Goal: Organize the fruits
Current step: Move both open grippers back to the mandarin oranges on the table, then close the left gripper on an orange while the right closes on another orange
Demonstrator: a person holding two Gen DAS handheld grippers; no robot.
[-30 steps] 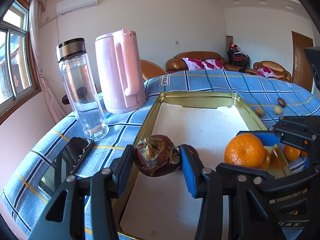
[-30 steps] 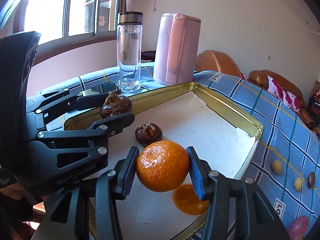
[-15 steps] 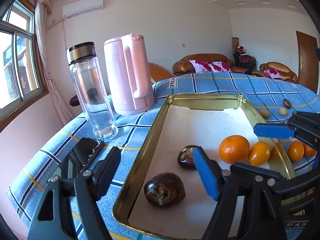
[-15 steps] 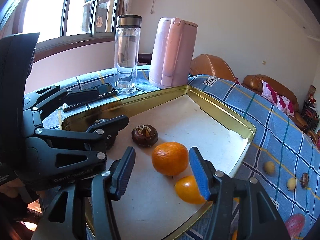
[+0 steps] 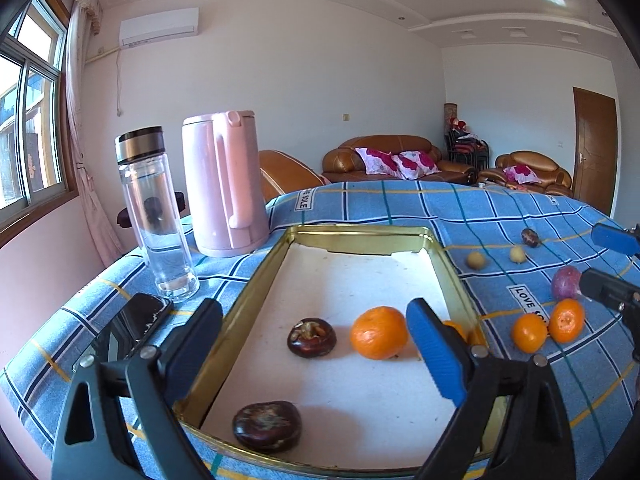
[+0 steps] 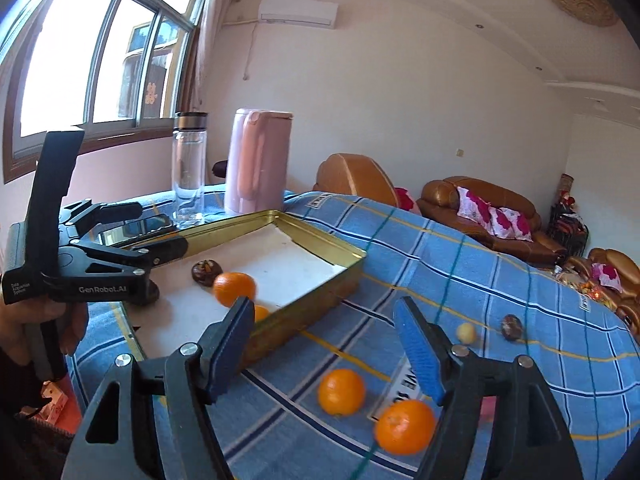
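So the right claw [image 6: 324,344], jaws opening and empty, points at two loose oranges [image 6: 341,392] just below it; the left claw [image 5: 316,344] hangs wide over the tray [image 5: 260,280].

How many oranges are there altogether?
4: one orange in the tray, a second half hidden behind the blue finger, two on the cloth.

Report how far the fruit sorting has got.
Done: two dark fruits and two oranges lie in the gold tray. In hand: nothing; left gripper and right gripper are opening, empty. Left: two oranges and small fruits on the cloth.
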